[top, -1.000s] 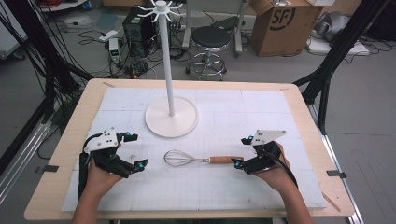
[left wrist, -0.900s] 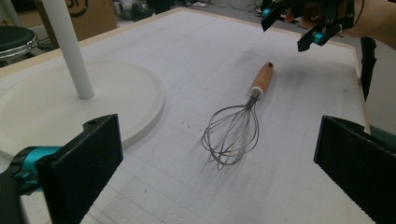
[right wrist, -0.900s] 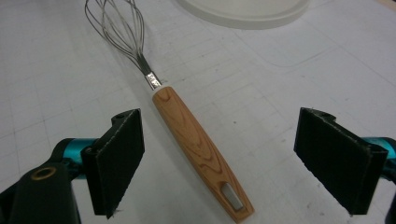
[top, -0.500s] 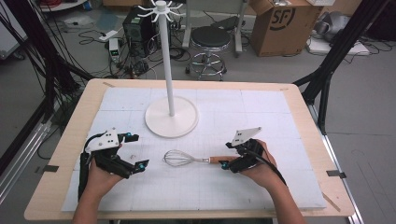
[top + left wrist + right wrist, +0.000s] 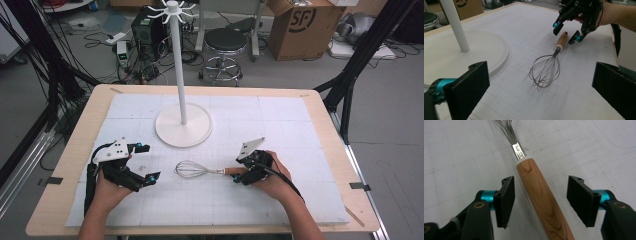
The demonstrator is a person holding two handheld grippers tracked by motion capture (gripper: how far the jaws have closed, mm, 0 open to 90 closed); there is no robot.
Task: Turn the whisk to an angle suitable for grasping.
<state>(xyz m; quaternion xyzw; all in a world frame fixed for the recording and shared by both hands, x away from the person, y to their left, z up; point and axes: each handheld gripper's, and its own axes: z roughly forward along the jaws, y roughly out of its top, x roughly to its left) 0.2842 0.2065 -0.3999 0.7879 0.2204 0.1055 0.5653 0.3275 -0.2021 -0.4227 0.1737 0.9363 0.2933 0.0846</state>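
Straddling the wooden handle of the whisk (image 5: 541, 200), the right gripper (image 5: 540, 202) has just been closing, pads not yet pressing. The whisk lies flat near the white stand (image 5: 183, 131), centre table. The left gripper (image 5: 539, 90) waits at left, jaws spread, leaving approach room.

One whisk (image 5: 199, 170) lies between two grippers, the left gripper (image 5: 144, 162) and the right gripper (image 5: 239, 175); one white stand (image 5: 183, 125) rises beyond them, and one stool (image 5: 225, 47) and one cardboard box (image 5: 303, 25) sit farther off
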